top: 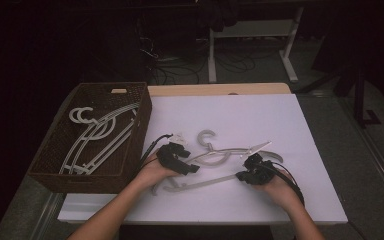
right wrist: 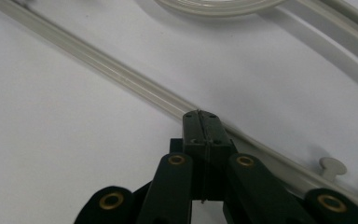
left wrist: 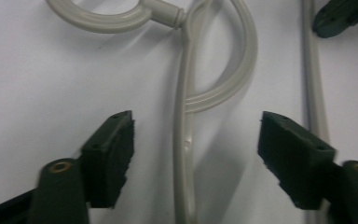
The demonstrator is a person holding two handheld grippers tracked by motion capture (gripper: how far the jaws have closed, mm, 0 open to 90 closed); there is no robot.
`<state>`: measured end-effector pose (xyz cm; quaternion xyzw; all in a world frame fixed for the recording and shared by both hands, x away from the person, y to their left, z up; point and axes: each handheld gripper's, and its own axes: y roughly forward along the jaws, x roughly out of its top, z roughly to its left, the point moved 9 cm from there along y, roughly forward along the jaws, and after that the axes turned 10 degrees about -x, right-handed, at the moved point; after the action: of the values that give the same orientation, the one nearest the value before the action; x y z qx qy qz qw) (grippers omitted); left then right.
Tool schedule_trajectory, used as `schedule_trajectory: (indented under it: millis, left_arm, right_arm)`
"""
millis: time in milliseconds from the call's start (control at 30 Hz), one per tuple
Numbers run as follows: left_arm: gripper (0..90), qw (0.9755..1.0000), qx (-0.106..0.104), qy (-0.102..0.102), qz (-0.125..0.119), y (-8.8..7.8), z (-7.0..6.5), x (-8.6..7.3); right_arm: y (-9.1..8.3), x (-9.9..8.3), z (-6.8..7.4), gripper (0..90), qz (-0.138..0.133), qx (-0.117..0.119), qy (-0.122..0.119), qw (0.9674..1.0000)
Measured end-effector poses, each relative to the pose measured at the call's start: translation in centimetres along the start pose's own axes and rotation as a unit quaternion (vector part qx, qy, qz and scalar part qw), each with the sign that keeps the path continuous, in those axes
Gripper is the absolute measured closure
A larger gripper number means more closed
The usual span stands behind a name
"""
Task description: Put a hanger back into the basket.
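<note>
Working across the desk (top: 280, 125), I see the basket (top: 55, 165) at its left edge already holding several hangers (top: 97, 135); one hanger (top: 215, 157) lies near the front edge, not yet moved. My left claw (left wrist: 196, 140) is spread around its arm, pads not touching. My right claw (right wrist: 201, 123) is pressed together, touching its lower bar.

Two hangers (top: 215, 160) on table, one basket (top: 55, 165)

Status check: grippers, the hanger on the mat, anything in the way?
Left gripper open, fingers straddling the hanger arm, not pressing. Right gripper shut, tips at its lower bar. Basket with more hangers stands clear at left.
</note>
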<state>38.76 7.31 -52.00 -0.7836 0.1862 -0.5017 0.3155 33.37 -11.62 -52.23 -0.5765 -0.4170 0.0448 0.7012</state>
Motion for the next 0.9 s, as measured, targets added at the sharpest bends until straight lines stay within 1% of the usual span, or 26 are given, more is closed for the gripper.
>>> schedule_trajectory:
  millis: [67,133,167,233,333,367,400,433,500,600,667,733,900]
  left_arm:
    - [38.4,0.9999,-0.003,0.009,0.008,0.09,-0.24,0.01]
    - [44.4,0.9998,-0.01,0.013,0.013,0.18,-0.46,0.05]
    - [48.1,0.9997,-0.009,0.015,0.015,0.22,-0.49,0.07]
    - [50.4,0.9996,-0.003,0.019,0.019,0.2,-0.42,0.09]
    - [57.8,0.9995,0.008,0.023,0.02,0.12,-0.2,0.1]
    - [60.3,0.9995,0.008,0.023,0.02,0.12,-0.2,0.1]
    - [60.3,0.9993,0.016,0.027,0.022,0.07,-0.11,0.1]
    - [65.6,0.9992,0.018,0.028,0.023,0.04,-0.11,0.08]
    - [70.2,0.999,0.018,0.031,0.026,-0.02,-0.15,0.06]
    - [73.4,0.9983,0.03,0.041,0.029,-0.06,-0.21,0.13]
    - [75.3,0.9975,0.041,0.049,0.032,-0.03,-0.25,0.15]
    - [79.4,0.9964,0.051,0.057,0.037,-0.12,-0.25,0.18]
    - [81.2,0.9967,0.051,0.057,0.03,-0.41,-0.5,0.41]
  right_arm:
    - [0.0,-0.01,0.01,89.0,0.001,-0.001,0.001,1.0]
    - [0.01,-0.01,0.02,89.0,0.001,-0.001,0.001,1.0]
    - [0.01,-0.01,0.02,89.0,0.001,-0.002,0.0,1.0]
    - [0.02,-0.01,0.02,89.0,0.001,-0.002,0.0,1.0]
    - [0.02,-0.01,0.02,89.0,0.001,-0.002,0.0,1.0]
    - [0.02,-0.01,0.02,89.0,0.001,-0.002,0.0,1.0]
    - [0.03,-0.01,0.02,89.0,0.001,-0.001,0.001,1.0]
    - [0.03,-0.01,0.01,89.0,0.0,-0.001,0.001,1.0]
    - [0.03,-0.01,0.02,89.0,0.0,-0.001,0.001,1.0]
    - [0.04,-0.01,-0.02,89.1,-0.001,0.001,0.001,1.0]
    - [0.05,-0.01,-0.02,89.1,-0.001,0.001,0.002,1.0]
    - [0.05,-0.01,-0.02,89.1,-0.001,0.001,0.001,1.0]
    - [0.05,-0.01,-0.02,89.0,-0.002,0.001,0.001,1.0]
